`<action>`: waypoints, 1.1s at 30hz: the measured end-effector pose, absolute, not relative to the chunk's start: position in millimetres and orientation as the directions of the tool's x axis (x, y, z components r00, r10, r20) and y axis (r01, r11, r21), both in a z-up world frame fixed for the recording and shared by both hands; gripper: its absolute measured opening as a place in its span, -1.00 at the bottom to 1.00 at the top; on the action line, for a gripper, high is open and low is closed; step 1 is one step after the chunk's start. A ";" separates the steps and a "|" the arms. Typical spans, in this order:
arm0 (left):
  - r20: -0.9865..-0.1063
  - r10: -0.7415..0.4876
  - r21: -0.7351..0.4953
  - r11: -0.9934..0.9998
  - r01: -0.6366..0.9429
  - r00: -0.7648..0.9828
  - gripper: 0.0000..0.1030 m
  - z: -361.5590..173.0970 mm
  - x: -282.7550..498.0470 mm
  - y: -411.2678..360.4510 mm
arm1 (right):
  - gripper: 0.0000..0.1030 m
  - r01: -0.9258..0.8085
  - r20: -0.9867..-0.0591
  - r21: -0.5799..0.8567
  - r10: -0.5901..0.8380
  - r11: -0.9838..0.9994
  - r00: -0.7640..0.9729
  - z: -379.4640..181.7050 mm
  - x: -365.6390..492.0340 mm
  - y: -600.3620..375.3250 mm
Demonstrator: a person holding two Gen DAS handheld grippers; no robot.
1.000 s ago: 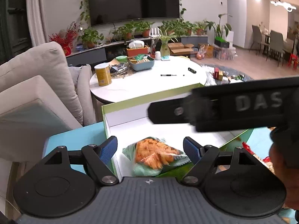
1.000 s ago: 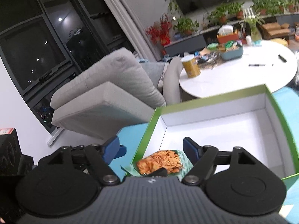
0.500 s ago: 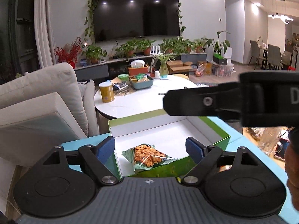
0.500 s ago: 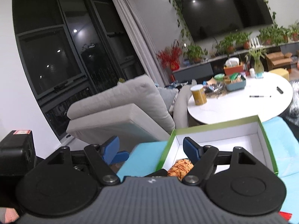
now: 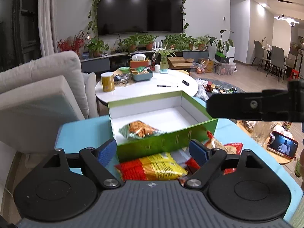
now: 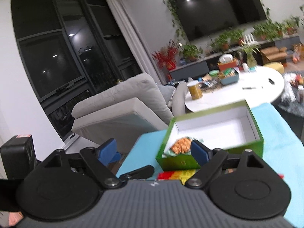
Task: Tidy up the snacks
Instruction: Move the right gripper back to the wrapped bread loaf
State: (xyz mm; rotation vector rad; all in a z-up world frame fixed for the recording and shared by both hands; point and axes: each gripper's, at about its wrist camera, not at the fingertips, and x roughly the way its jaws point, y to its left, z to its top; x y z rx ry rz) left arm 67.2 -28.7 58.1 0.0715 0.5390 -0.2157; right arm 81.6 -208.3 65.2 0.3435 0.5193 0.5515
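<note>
A green box with a white inside (image 5: 167,142) (image 6: 256,133) stands open on a light blue table (image 5: 85,129) (image 6: 281,152). A green snack bag with orange chips (image 5: 141,130) (image 6: 180,145) lies in its near left corner. A red and yellow snack bag (image 5: 152,168) (image 6: 176,174) lies on the table in front of the box, with other red packets (image 5: 228,148) to its right. My left gripper (image 5: 153,150) is open and empty above the red and yellow bag. My right gripper (image 6: 153,150) is open and empty, back from the box.
A grey sofa (image 5: 38,95) (image 6: 123,104) stands left of the table. A round white table (image 5: 148,89) (image 6: 237,93) with a yellow can (image 5: 107,81) and a blue tray lies beyond the box. The right gripper's arm (image 5: 256,104) crosses the left wrist view. A phone (image 5: 283,146) stands on the floor at right.
Both grippers have pulled back and up from the box. The chips bag stays in the box. The packets in front of the box have come into view.
</note>
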 end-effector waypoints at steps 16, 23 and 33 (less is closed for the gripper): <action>-0.559 -0.202 -0.008 0.971 0.238 0.805 0.59 39.7 36.1 -33.1 | 0.89 -0.309 -0.496 0.427 0.505 0.850 0.706 22.8 48.9 -226.4; -0.623 -0.263 -0.032 0.949 0.312 0.736 0.59 12.8 26.3 -49.1 | 0.89 -0.241 -0.557 0.441 0.474 0.864 0.682 -2.0 44.9 -239.6; -0.669 -0.262 -0.015 0.940 0.340 0.696 0.58 -4.4 26.3 -65.7 | 0.89 -0.181 -0.620 0.448 0.450 0.876 0.642 -27.8 52.9 -247.9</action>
